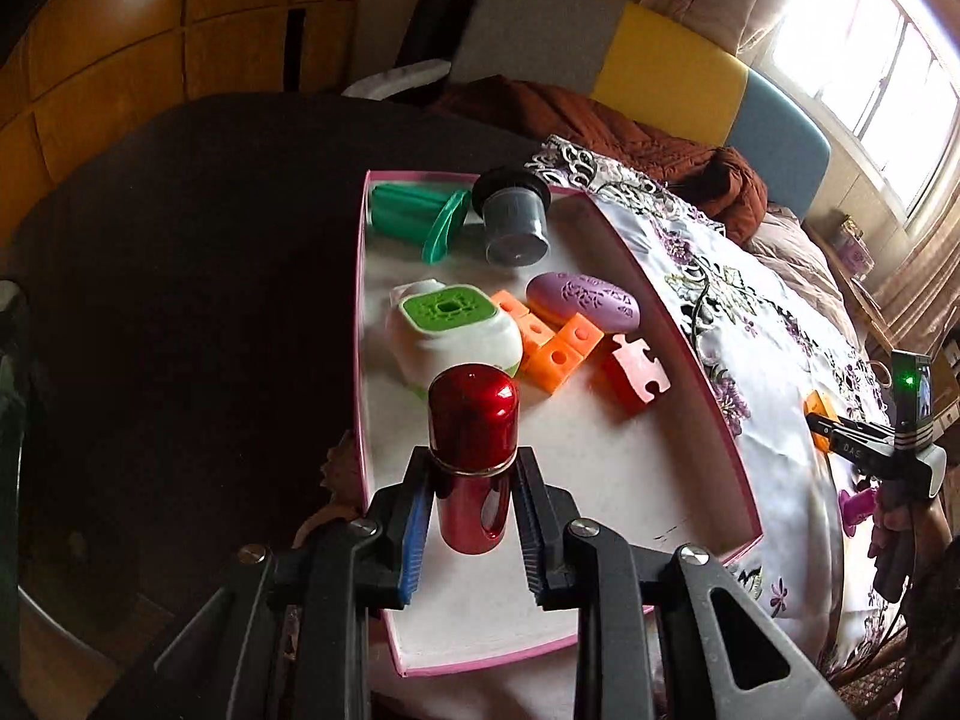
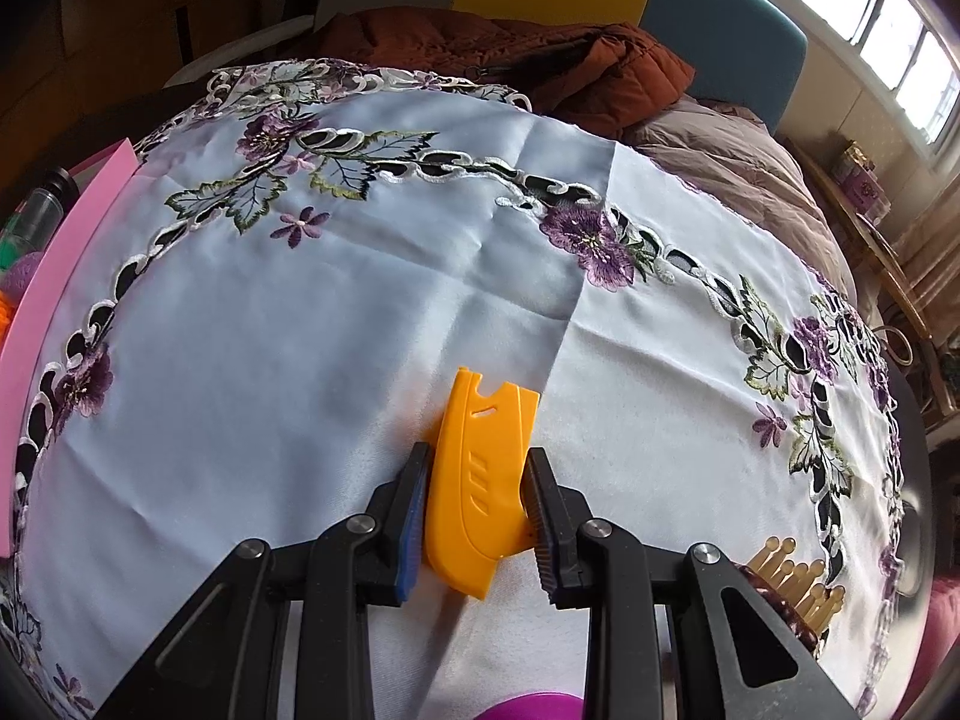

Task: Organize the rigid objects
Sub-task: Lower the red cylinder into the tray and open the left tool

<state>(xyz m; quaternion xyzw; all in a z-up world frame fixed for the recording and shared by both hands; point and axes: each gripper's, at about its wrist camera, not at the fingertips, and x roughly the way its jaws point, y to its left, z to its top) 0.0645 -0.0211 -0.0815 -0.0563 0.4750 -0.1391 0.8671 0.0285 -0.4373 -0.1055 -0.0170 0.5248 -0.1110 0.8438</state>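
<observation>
The left gripper (image 1: 471, 501) sits low and nearest in the left wrist view, its fingers closed onto a shiny red metal bottle (image 1: 473, 456) that stands upright between the blue pads, over the near part of a pink-edged white tray (image 1: 600, 468). No label shows on the bottle. Beyond it in the tray lie a white and green box-shaped toy (image 1: 453, 330), touching a chain of orange cubes (image 1: 555, 348), with a red puzzle-piece block (image 1: 636, 378) just to the right. A purple oval soap (image 1: 582, 299) with a raised pattern, unreadable, lies behind the cubes. At the far end sit a green ribbed piece (image 1: 414, 213) and a dark lidded cup (image 1: 515, 222) on its side.

The right gripper (image 2: 477, 504) points forward over a white tablecloth (image 2: 300, 330) embroidered with purple flowers; its fingers are closed against the sides of a flat orange plastic scraper (image 2: 474, 480), which rests on the cloth. It bears slots but no writing. A wooden comb (image 2: 792, 576) lies near right; the tray's pink wall (image 2: 66, 264) stands at far left.
</observation>
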